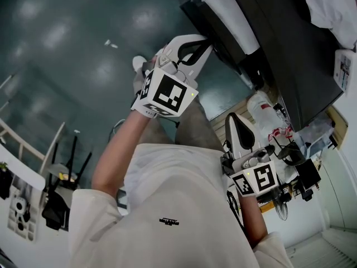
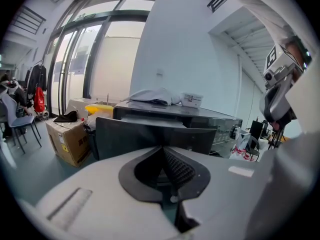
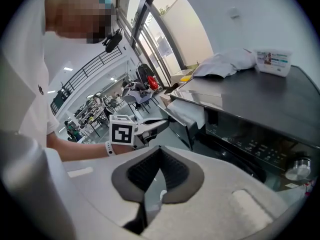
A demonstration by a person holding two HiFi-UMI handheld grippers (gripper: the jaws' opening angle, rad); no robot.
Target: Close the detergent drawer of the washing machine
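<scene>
The left gripper is reaching up toward the washer. Its jaws are pressing together, with nothing between them. The drawer is sticking out of the washer, open, with white showing inside. It is sitting right in front of the left gripper's tips, filling the space just past them in the left gripper view. I cannot tell if the tips are touching it.

The right gripper is hanging lower, on the person's right and well away from the drawer. Its jaws are also squeezing together and holding nothing. Beyond its tips the drawer is showing to the left, with the left gripper just beside it. Up on the washer's dark top, far past both grippers, a cloth is lying next to a small white box.
</scene>
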